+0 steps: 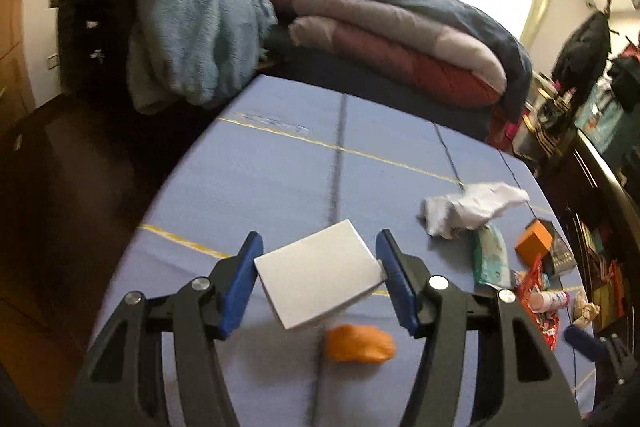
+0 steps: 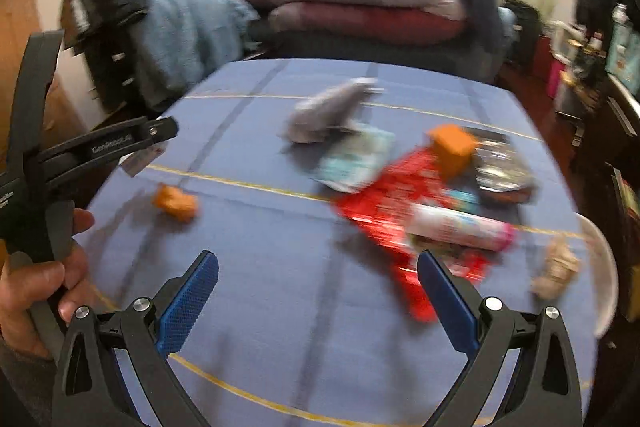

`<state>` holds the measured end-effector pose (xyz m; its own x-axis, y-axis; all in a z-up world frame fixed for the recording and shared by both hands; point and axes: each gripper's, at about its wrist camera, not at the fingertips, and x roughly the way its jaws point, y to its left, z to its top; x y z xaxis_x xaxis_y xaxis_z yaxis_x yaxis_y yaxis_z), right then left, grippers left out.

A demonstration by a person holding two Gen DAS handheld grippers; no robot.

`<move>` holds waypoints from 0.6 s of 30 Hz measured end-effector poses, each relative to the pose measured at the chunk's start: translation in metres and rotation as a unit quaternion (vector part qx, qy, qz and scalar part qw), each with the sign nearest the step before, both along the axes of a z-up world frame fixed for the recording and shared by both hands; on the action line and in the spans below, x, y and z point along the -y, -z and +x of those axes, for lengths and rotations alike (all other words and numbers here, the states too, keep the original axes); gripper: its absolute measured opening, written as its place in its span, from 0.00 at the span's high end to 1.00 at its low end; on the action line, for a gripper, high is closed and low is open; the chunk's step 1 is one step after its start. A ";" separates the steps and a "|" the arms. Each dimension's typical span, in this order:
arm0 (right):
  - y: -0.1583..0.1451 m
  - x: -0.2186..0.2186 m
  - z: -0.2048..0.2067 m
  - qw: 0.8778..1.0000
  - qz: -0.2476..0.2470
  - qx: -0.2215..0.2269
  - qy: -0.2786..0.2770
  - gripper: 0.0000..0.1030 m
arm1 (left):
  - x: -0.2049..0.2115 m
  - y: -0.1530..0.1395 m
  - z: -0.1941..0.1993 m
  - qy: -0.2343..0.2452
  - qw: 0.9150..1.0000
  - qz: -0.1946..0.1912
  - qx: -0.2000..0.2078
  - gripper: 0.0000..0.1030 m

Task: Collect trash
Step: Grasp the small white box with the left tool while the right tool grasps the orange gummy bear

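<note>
White card box (image 1: 320, 273) sits pinched in your left gripper (image 1: 320, 277), mid-frame above the blue worktop (image 1: 280, 167). Your right gripper (image 2: 318, 301) is spread, empty; red wrapper (image 2: 384, 203) lies centre-right.

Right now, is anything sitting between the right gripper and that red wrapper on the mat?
Nothing visible blocks it. The right gripper is open above bare blue mat, and the red wrapper lies just ahead, toward its right finger. A pink and white tube rests on top of the wrapper.
</note>
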<state>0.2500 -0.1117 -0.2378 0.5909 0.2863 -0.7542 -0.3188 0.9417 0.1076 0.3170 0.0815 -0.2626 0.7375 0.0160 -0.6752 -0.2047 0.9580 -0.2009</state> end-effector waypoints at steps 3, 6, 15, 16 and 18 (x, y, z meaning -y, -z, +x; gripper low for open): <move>0.006 -0.032 0.009 0.999 0.014 -0.009 -0.035 0.04 | -0.020 -0.003 -0.010 -0.021 1.000 0.006 0.000 0.42; 0.013 -0.063 0.017 0.998 0.021 -0.011 -0.062 0.04 | -0.037 -0.003 -0.017 -0.041 0.999 0.007 -0.002 0.42; 0.025 -0.120 0.030 0.996 -0.020 -0.009 -0.088 0.15 | -0.076 -0.002 -0.033 -0.075 0.997 0.001 0.009 0.42; 0.027 -0.125 0.031 0.996 -0.026 -0.009 -0.088 0.20 | -0.079 -0.001 -0.034 -0.077 0.997 -0.001 0.009 0.42; 0.029 -0.128 0.034 0.995 -0.036 -0.011 -0.089 0.26 | -0.083 -0.001 -0.035 -0.080 0.997 -0.001 0.008 0.42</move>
